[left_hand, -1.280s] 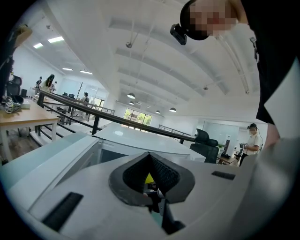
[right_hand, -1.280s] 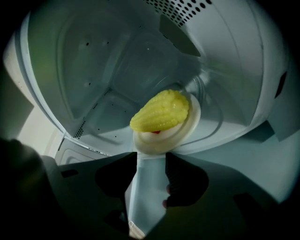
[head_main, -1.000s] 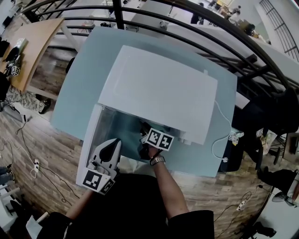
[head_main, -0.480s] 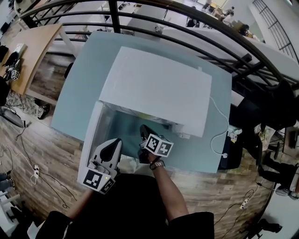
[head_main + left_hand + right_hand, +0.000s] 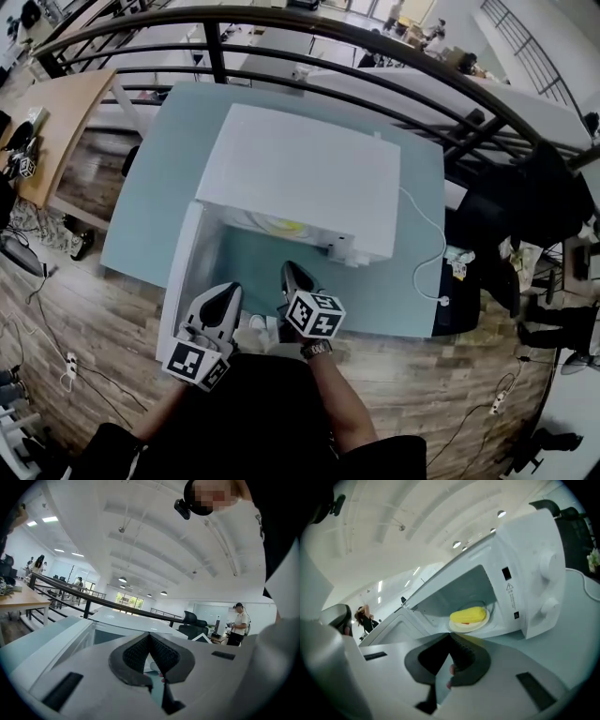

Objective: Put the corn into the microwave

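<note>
The yellow corn (image 5: pixel 468 615) lies on a white plate (image 5: pixel 461 626) inside the white microwave (image 5: pixel 309 178), and shows as a yellow patch (image 5: pixel 283 225) in the head view. The microwave door (image 5: pixel 183 272) hangs open to the left. My right gripper (image 5: pixel 451 637) is shut and empty, held in front of the opening, clear of the corn; it also shows in the head view (image 5: pixel 289 270). My left gripper (image 5: pixel 228 291) hangs beside the open door, its jaws (image 5: pixel 149 634) shut on nothing.
The microwave stands on a pale blue table (image 5: pixel 159 169). Its white power cable (image 5: pixel 424 253) trails off to the right. A black railing (image 5: pixel 375 37) runs behind the table, with a wooden desk (image 5: pixel 56 112) at the left. A person (image 5: pixel 240 620) stands far off.
My right gripper has drawn back out of the microwave toward me and risen. The corn on its plate now shows inside. The left gripper has shifted only slightly.
</note>
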`<state>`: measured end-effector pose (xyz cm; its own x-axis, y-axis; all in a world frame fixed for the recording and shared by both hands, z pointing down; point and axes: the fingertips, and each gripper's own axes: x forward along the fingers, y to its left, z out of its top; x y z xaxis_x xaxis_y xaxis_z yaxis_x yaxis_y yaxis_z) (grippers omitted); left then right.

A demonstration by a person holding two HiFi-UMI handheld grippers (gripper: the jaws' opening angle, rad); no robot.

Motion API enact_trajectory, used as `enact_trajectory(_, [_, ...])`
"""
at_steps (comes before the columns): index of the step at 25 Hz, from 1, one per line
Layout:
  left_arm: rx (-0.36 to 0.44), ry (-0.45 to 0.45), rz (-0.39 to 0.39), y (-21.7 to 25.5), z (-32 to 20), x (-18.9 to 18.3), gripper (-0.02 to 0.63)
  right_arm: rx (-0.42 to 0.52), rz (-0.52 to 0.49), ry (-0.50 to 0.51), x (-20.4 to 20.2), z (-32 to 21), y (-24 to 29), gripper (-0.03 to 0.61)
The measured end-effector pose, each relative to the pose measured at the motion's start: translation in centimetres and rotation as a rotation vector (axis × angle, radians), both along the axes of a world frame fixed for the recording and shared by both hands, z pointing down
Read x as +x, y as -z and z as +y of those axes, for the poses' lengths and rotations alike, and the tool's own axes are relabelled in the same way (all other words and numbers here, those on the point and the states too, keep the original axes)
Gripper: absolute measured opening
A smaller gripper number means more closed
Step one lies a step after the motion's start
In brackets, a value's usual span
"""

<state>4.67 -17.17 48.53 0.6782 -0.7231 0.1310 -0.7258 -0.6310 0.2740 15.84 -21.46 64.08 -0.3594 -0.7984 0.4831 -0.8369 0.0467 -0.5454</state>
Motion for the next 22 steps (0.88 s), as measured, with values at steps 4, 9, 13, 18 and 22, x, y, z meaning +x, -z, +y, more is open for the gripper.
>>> enact_trajectory(4, [0.014, -0.013, 0.002, 0.1, 1.1, 0.1, 0.002, 0.085, 0.033, -0.003, 0.0, 1.8, 2.9, 0.009])
enact_trajectory(9, [0.035, -0.024, 0.006, 0.7, 2.1, -0.2, 0.002, 0.169, 0.097, 0.020, -1.0, 4.0, 6.5, 0.009])
enact_trajectory(13, [0.052, -0.022, 0.008, 0.9, 2.8, -0.8, 0.002, 0.255, 0.154, 0.038, -1.9, 5.8, 9.9, 0.009])
enact_trajectory(18, [0.058, 0.000, 0.006, 1.3, 3.1, -1.7, 0.002, 0.363, 0.219, 0.042, -2.3, 7.5, 14.0, 0.008])
enact_trajectory(22, [0.080, 0.000, 0.002, 1.9, 3.4, -2.0, 0.002, 0.405, 0.244, 0.008, -2.1, 9.0, 15.9, 0.009])
